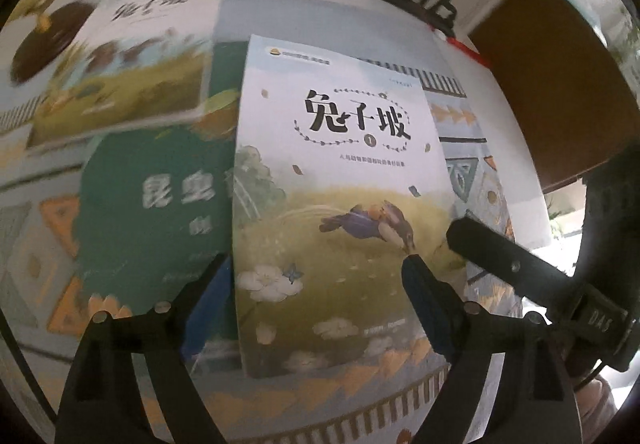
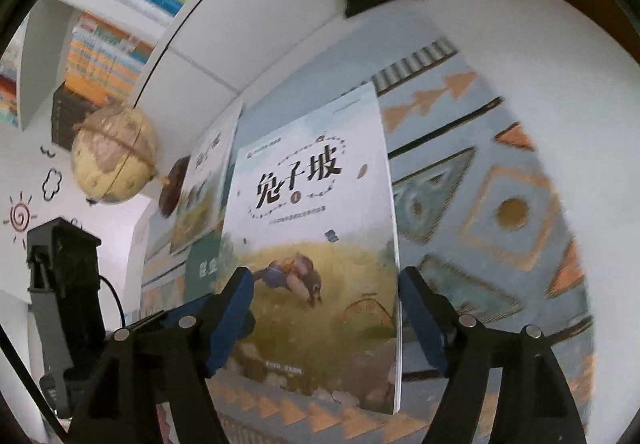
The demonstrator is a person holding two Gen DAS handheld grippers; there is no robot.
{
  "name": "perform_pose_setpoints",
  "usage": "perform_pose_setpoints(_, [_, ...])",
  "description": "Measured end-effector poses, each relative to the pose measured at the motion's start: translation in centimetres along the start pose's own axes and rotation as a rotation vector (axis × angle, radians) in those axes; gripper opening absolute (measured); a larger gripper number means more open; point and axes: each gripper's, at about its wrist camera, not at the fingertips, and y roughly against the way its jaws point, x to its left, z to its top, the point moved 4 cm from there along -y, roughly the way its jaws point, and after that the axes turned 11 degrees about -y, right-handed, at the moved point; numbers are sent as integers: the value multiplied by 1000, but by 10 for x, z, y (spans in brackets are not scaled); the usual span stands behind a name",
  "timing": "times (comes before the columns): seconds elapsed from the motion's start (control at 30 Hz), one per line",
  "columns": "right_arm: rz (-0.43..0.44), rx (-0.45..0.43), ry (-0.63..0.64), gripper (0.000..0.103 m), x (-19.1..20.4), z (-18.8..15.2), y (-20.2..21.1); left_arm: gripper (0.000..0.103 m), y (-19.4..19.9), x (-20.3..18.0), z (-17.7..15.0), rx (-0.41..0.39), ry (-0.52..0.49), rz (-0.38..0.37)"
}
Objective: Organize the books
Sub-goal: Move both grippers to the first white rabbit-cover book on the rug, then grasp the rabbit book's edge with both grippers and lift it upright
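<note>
Rabbit book (image 1: 340, 204) lies atop the green book (image 1: 156, 212) – both tongs (image 1: 316, 276) (image 2: 326, 292) released – another book (image 1: 132, 60) still apart on the desk (image 2: 500, 212)

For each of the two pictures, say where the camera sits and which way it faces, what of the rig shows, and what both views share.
Left wrist: on the left gripper, looking steeply down at the rabbit book overlapping a green book; the right gripper intrudes.
Right wrist: on the right gripper, angled down and leftward over the patterned mat toward globe and bookshelf.
Shared: rabbit book, green book, second rabbit book, mat.
</note>
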Motion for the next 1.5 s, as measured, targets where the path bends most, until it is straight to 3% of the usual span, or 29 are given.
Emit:
perform_pose_setpoints(0.17, [26, 86, 37, 78, 16, -27, -10, 83, 21, 23, -31, 7, 87, -31])
perform_pose_setpoints(0.4, [51, 210, 99, 79, 40, -82, -22, 83, 38, 46, -87, 38, 145, 9])
perform_pose_setpoints(0.53, [73, 239, 147, 81, 50, -102, -28, 65, 43, 54, -94, 21, 142, 16])
perform_pose_setpoints(0.63, [122, 222, 96, 82, 44, -97, -29, 62, 44, 55, -95, 27, 120, 18])
perform_pose_setpoints(0.7, [190, 232, 44, 76, 40, -88, -24, 60, 44, 56, -94, 28, 121, 21])
perform_pose_setpoints(0.77, [314, 217, 52, 48, 47, -83, -6, 59, 45, 57, -96, 26, 123, 25])
perform_pose_setpoints(0.83, [366, 244, 56, 35, 51, -82, -1, 56, 46, 60, -96, 22, 139, 27])
perform_pose_setpoints(0.9, [235, 234, 105, 31, 47, -84, -8, 48, 50, 68, -99, 13, 171, 13])
perform_pose_setpoints(0.97, [180, 242, 59, 22, 31, -82, -17, 41, 54, 77, -99, -5, 217, -20])
perform_pose_setpoints(1.03, [214, 263, 1, 21, 19, -83, -19, 36, 52, 82, -99, 7, 207, 20])
perform_pose_setpoints(1.13, [298, 312, -41, 21, 16, -89, -18, 36, 51, 82, -99, 4, 194, 29])
perform_pose_setpoints(1.5, [219, 330, -103, 24, 1, -99, -24, 36, 52, 81, -102, -4, 189, 31])
